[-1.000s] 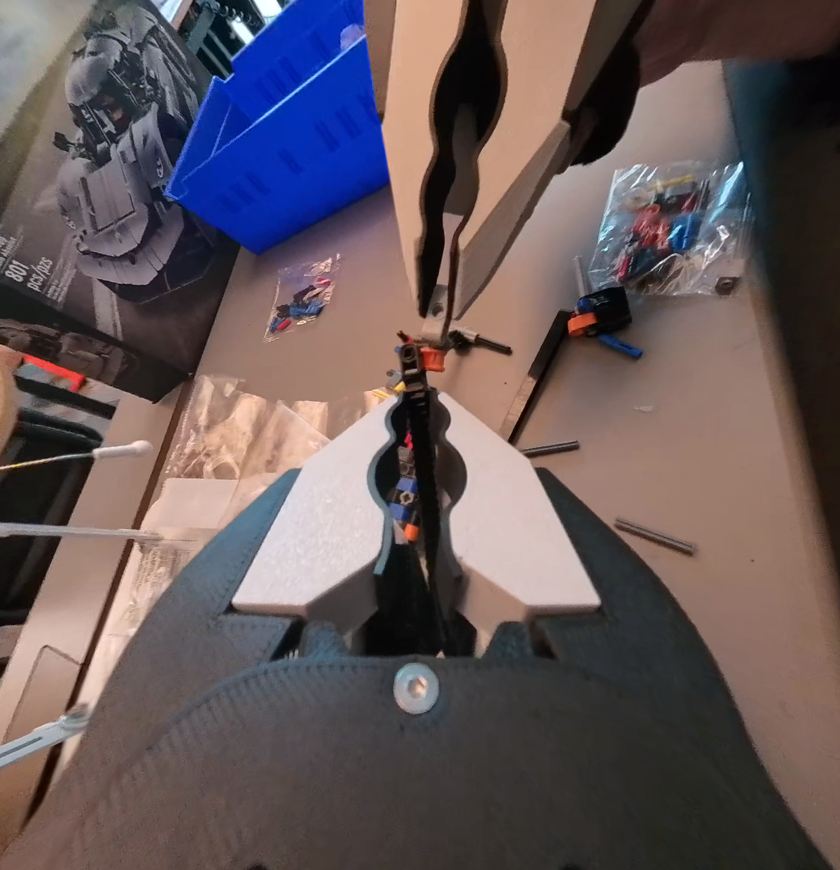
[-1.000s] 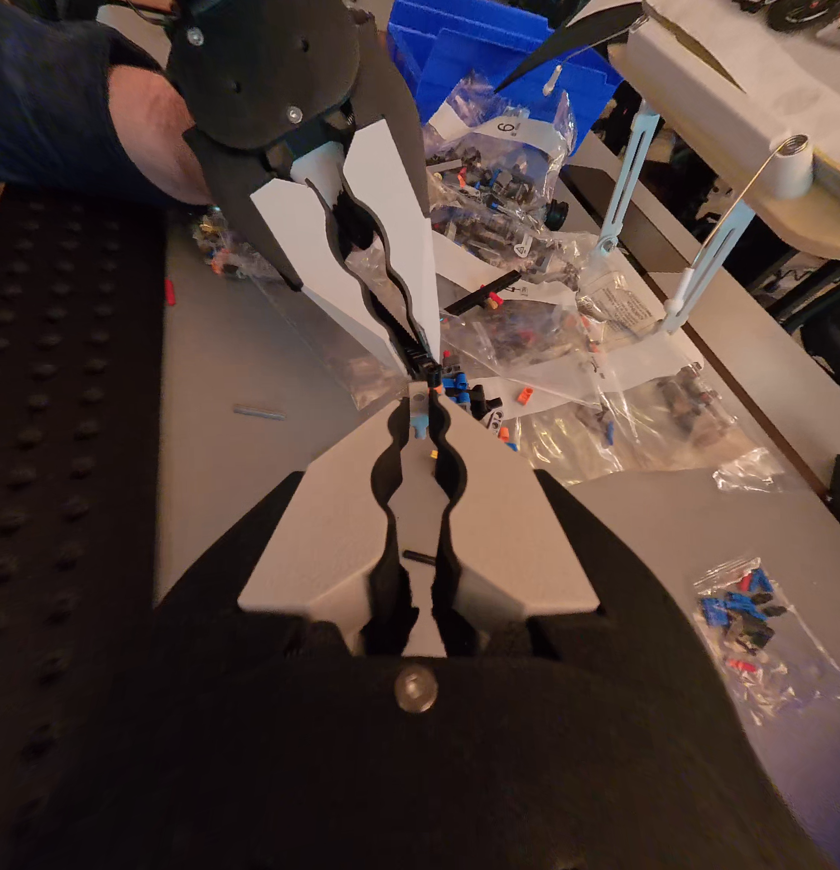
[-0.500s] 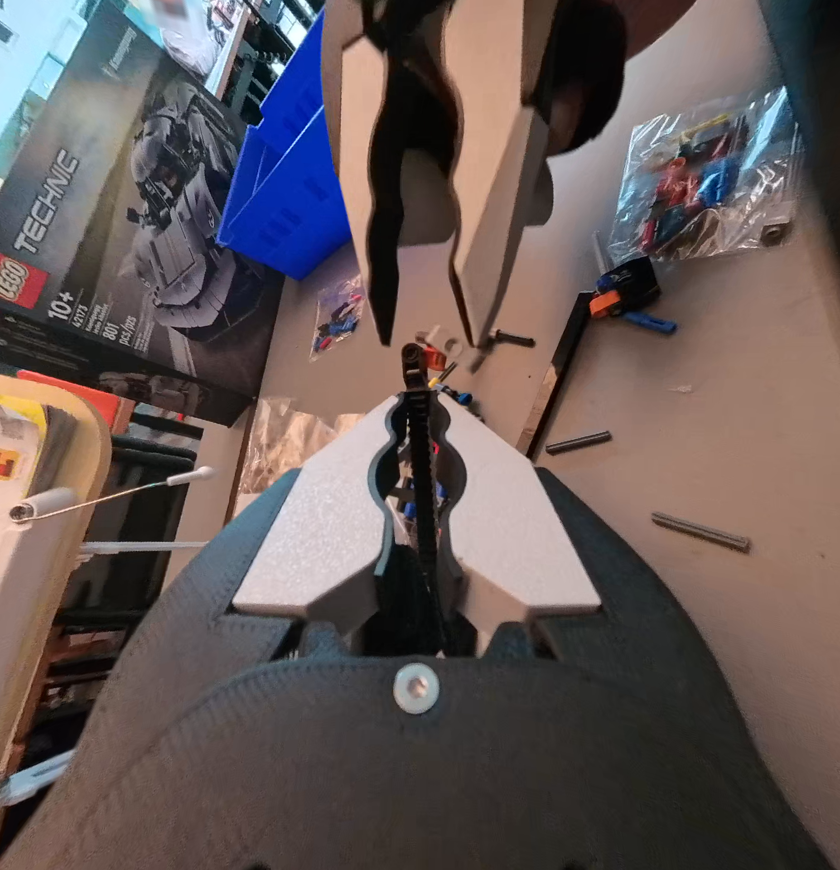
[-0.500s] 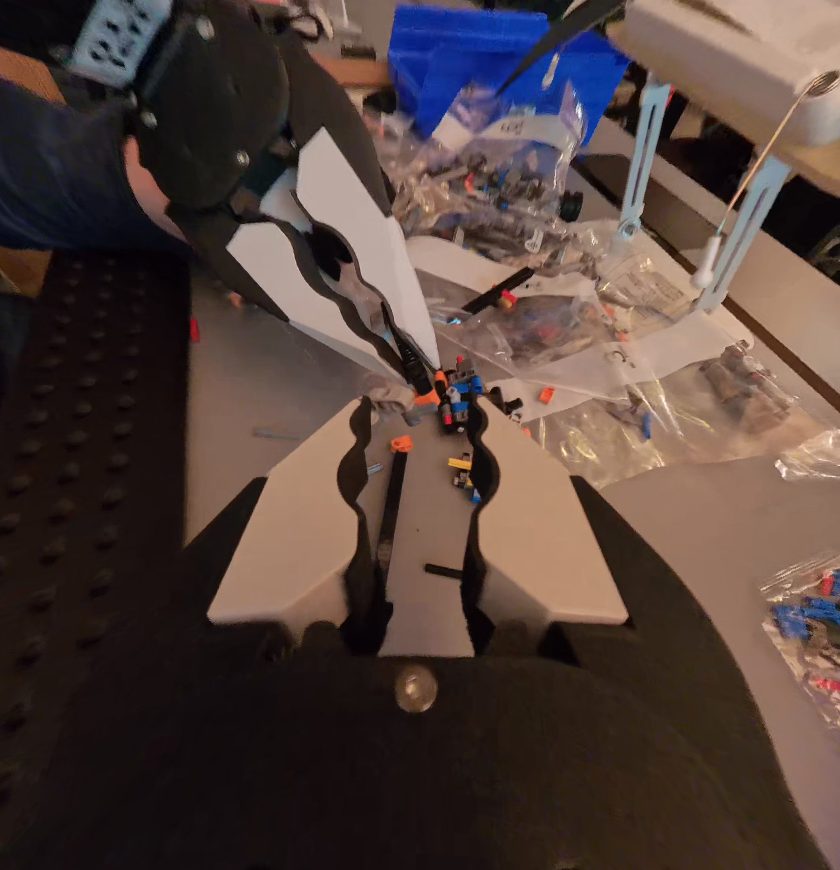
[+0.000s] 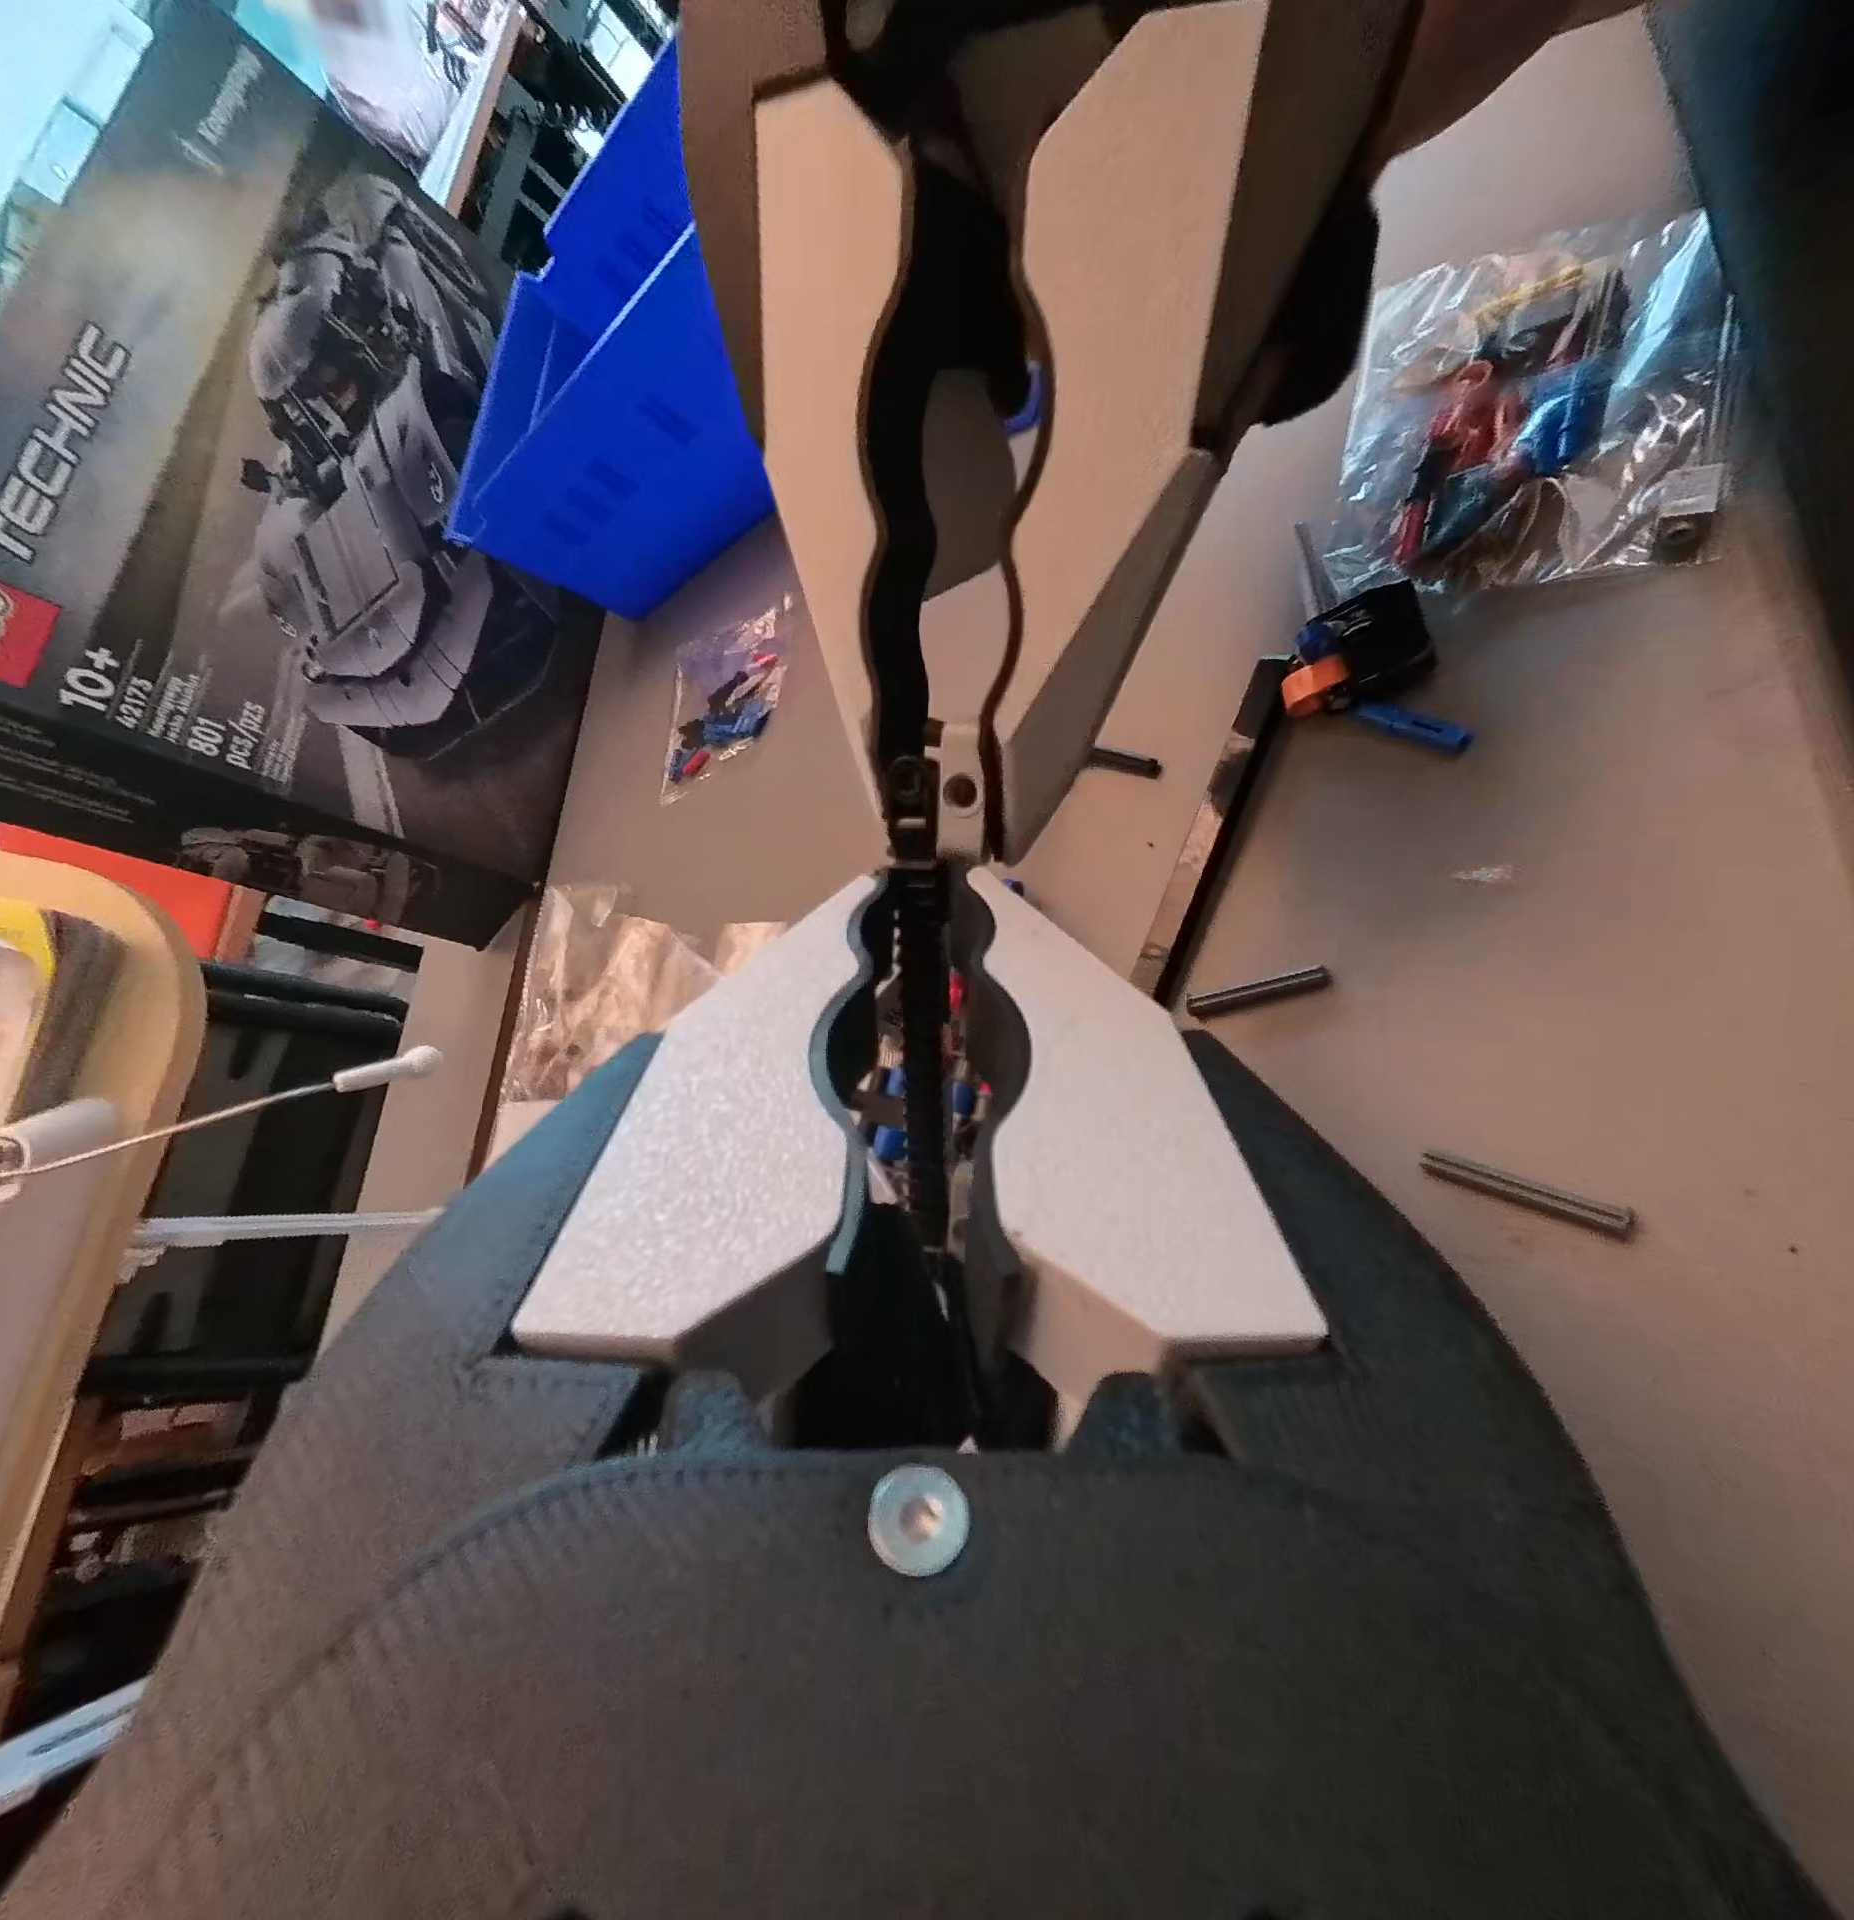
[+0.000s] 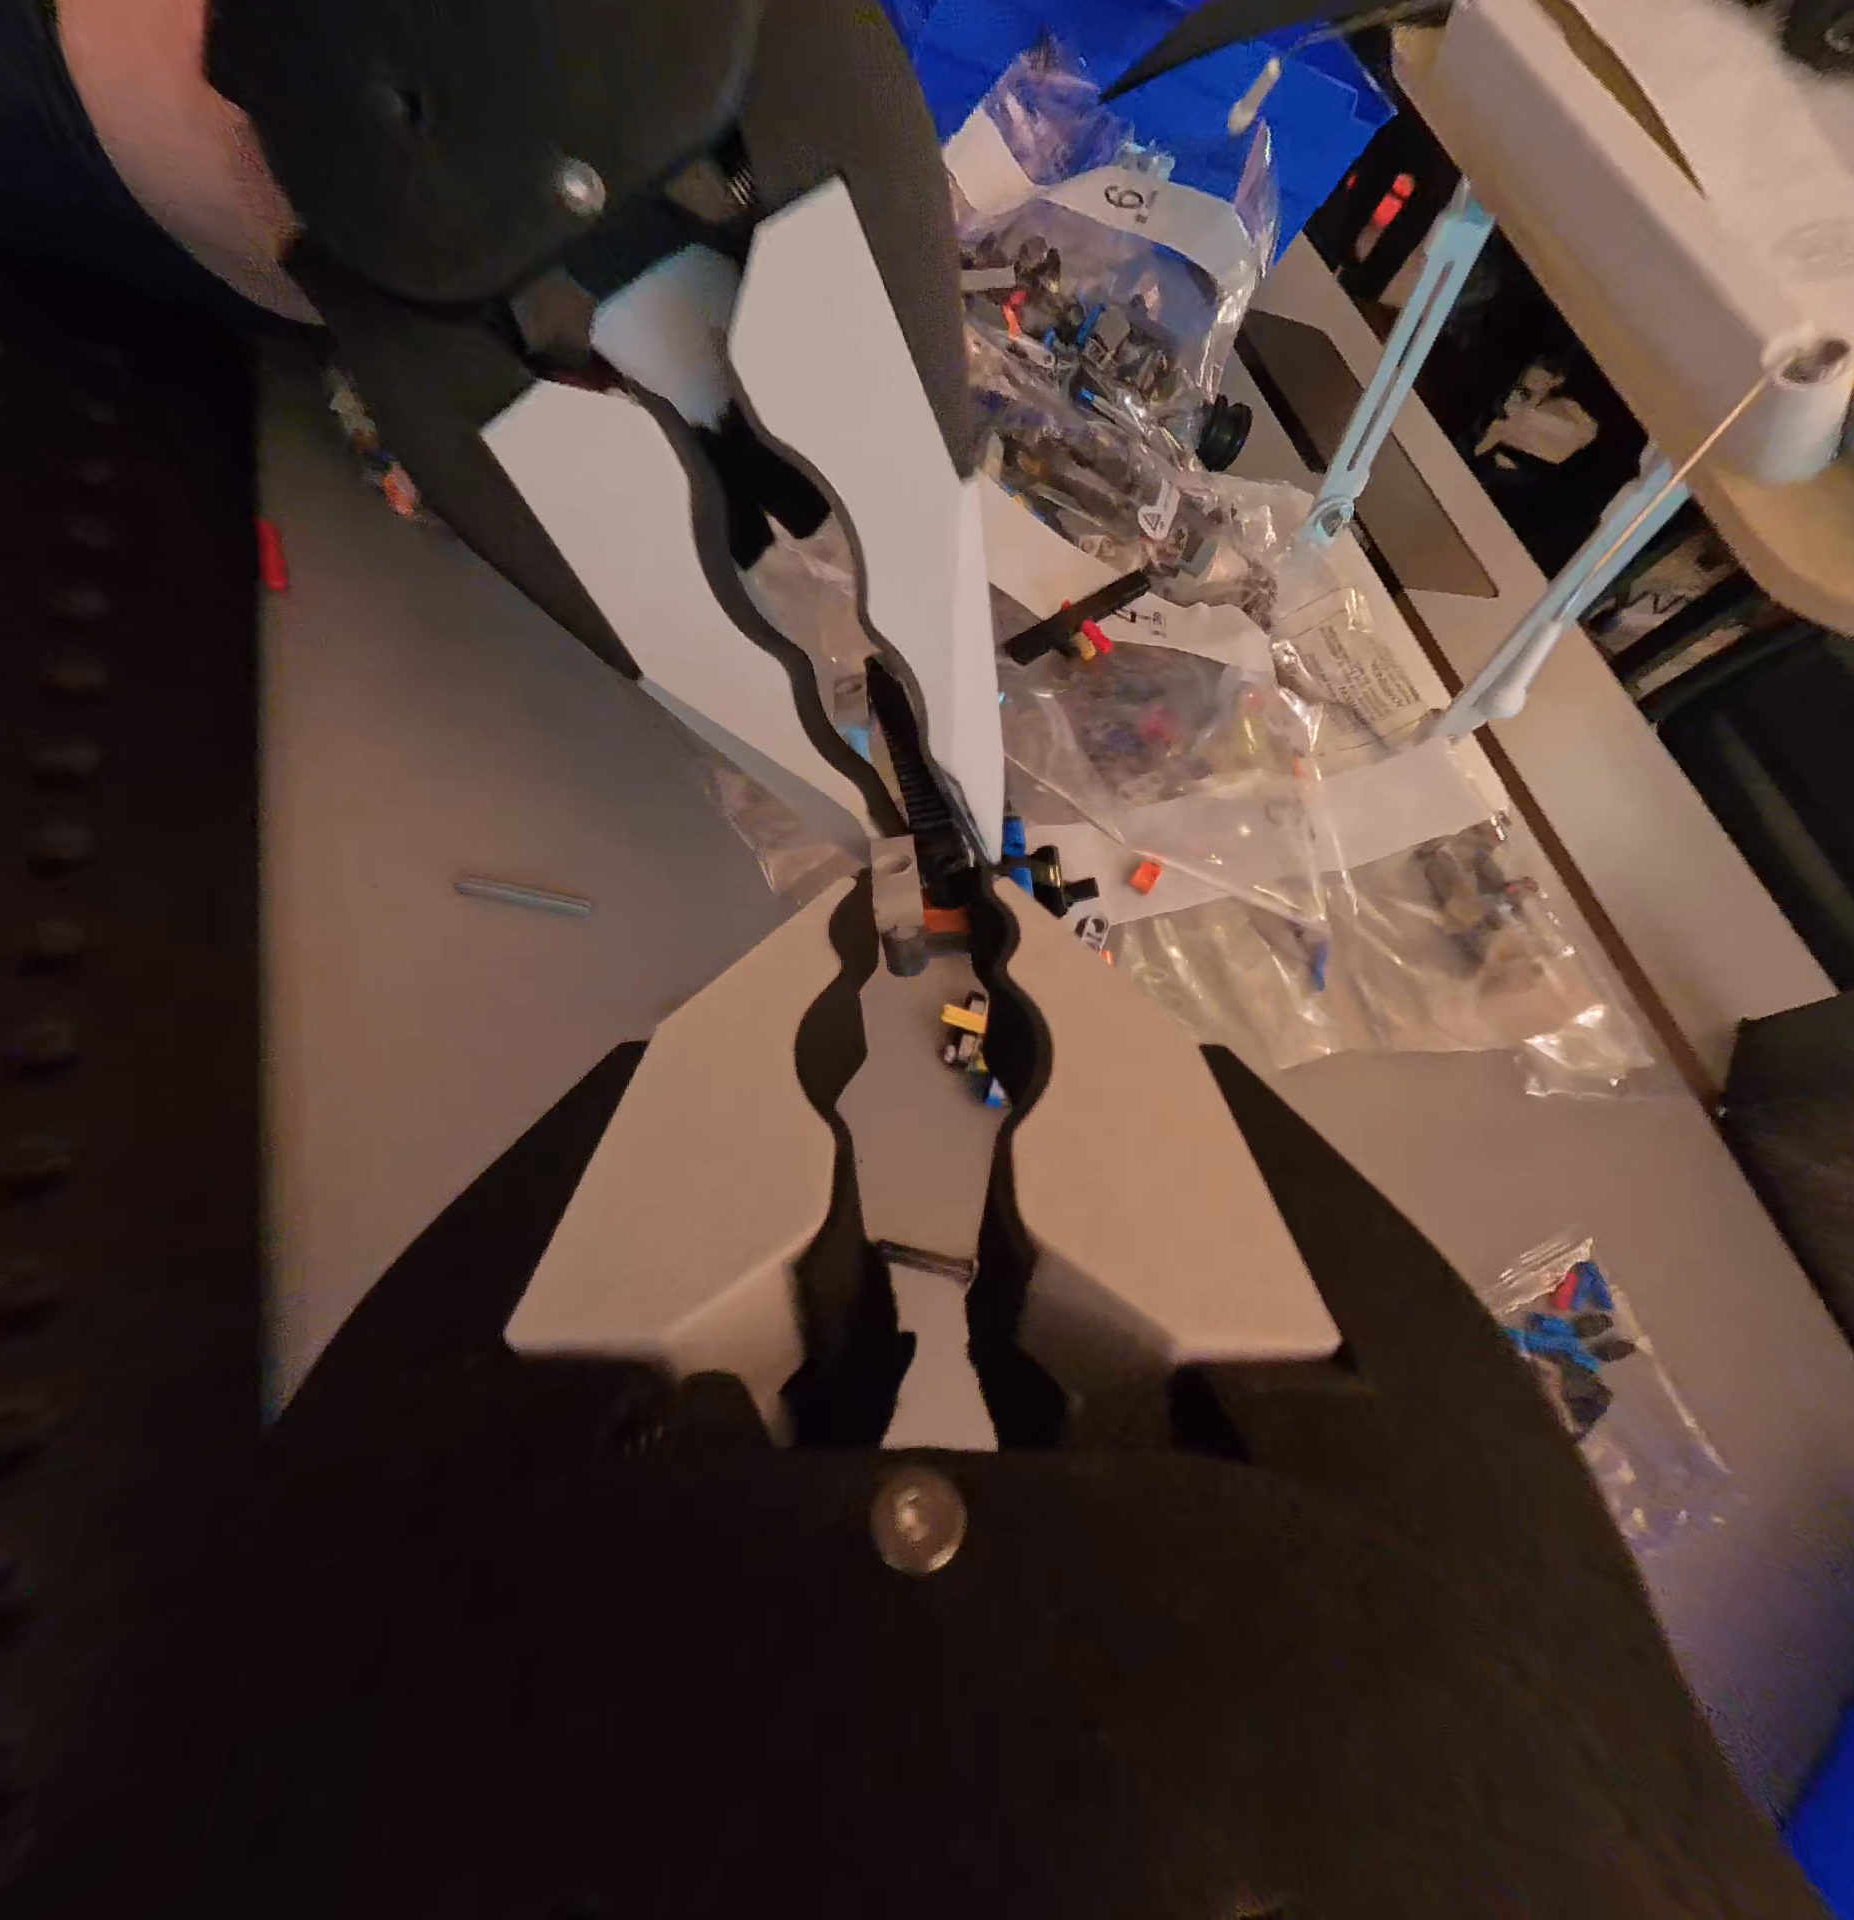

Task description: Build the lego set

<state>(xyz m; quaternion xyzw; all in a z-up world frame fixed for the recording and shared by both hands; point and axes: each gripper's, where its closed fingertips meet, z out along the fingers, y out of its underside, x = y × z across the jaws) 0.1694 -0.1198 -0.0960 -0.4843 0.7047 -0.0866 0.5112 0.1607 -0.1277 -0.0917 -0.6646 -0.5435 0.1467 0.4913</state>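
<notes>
My left gripper is shut on a black toothed rack that runs lengthwise between its fingers, with the end sticking out past the tips. My right gripper meets it tip to tip and is shut on a small light grey connector with an orange piece, held against the rack's end. In the left wrist view the right gripper comes down from above, with the grey connector beside the rack's end hole. In the right wrist view the left gripper reaches in from the top.
Blue bins and the set's box stand at the back. Bags of parts, loose grey axles and small pieces lie on the grey table. A black studded mat lies along one side. The grippers are tip to tip, or close to it.
Half a second ago my right gripper was open and drawn back from the rack. Now it has closed on the grey connector at the rack's end. My left gripper still holds the rack.
</notes>
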